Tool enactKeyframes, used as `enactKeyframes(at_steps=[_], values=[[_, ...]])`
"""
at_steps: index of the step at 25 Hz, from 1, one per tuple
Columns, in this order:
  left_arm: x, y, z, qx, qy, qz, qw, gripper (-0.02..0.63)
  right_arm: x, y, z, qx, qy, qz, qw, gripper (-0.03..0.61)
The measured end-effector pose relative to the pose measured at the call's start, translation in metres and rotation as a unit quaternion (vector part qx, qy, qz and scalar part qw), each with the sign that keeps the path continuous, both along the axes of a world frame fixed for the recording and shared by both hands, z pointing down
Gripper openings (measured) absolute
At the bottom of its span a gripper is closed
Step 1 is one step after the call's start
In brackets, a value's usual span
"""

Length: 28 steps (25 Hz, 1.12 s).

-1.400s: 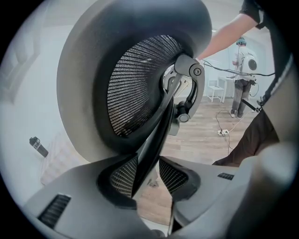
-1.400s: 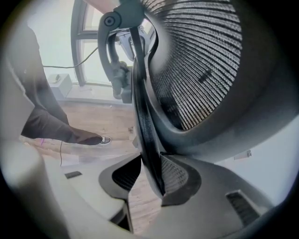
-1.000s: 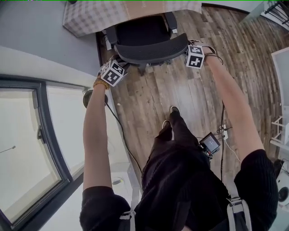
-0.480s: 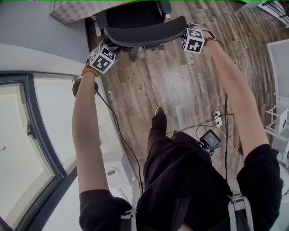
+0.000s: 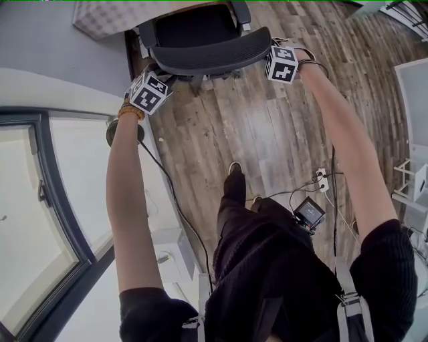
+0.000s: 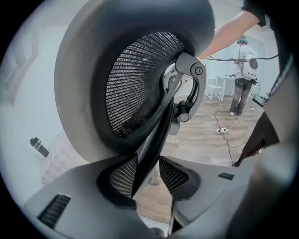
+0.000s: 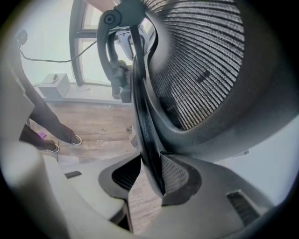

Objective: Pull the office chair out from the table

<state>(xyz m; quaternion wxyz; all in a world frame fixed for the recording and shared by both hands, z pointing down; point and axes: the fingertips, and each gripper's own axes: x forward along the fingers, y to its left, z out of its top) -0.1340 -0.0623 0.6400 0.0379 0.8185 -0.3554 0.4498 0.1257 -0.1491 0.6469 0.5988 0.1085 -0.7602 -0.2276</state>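
Office chair (image 5: 200, 41), head view: it is seen ahead by the worktop (image 5: 100, 19), with its backrest (image 5: 210, 57) lying crosswise. The left tool (image 5: 159, 73) and right tool (image 5: 269, 52) are placed at opposite ends, equally near.

Left gripper view: the black mesh backrest's rim (image 6: 150, 149) is clamped between the jaws.

Right gripper view: the rim (image 7: 145, 135) is likewise clamped.

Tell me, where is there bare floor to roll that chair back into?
The wood floor between the office chair and the person's shoe is bare. It gets crowded right of the legs, where a corded power strip lies; on the left a cord trails by the window.
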Motion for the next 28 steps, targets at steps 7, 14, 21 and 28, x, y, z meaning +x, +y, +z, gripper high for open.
enactKeyframes(at_steps=[7, 14, 21, 28], values=[[0.007, 0.018, -0.001, 0.01, 0.003, -0.005, 0.9999, 0.156, 0.005, 0.02, -0.001, -0.004, -0.005, 0.001, 1.0, 0.133], [0.014, 0.035, -0.002, 0.011, 0.005, -0.009, 0.9999, 0.158, 0.013, 0.034, 0.0, -0.001, -0.006, 0.001, 1.0, 0.136], [0.026, 0.055, -0.004, 0.009, 0.007, -0.007, 0.9999, 0.156, 0.025, 0.051, -0.002, 0.003, -0.005, 0.002, 1.0, 0.137], [0.034, 0.081, -0.002, 0.007, 0.008, -0.01, 0.9999, 0.156, 0.032, 0.074, -0.002, 0.006, -0.006, 0.006, 1.0, 0.138]])
